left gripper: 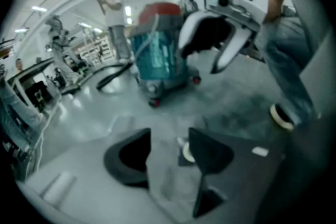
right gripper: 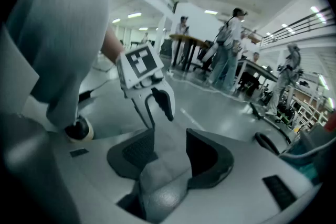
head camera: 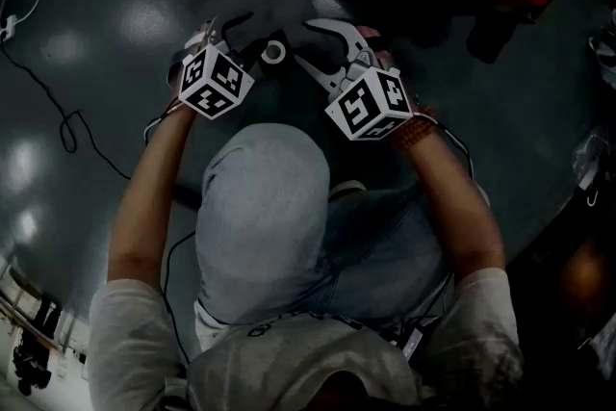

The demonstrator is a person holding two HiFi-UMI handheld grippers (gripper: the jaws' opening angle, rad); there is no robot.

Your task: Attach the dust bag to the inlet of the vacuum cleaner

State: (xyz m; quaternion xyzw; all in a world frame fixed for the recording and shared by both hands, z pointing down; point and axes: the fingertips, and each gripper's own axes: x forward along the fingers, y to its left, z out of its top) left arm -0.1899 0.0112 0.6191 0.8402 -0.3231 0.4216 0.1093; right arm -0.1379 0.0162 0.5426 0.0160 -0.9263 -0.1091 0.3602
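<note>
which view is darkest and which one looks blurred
Head view is darkest, with soft glare patches on the floor; left gripper view is motion-blurred, the vacuum cleaner smeared; right gripper view is brightest and sharpest, though fisheye-bent.

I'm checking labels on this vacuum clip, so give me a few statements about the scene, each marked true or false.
1. The vacuum cleaner has a red top on a teal body. True.
2. The dust bag is already fitted to the vacuum cleaner. False: its grey fabric lies between the jaws of the right gripper, away from the vacuum cleaner.
3. The left gripper has its jaws apart. True.
4. Nobody else is in the room. False: people stand in the background.
</note>
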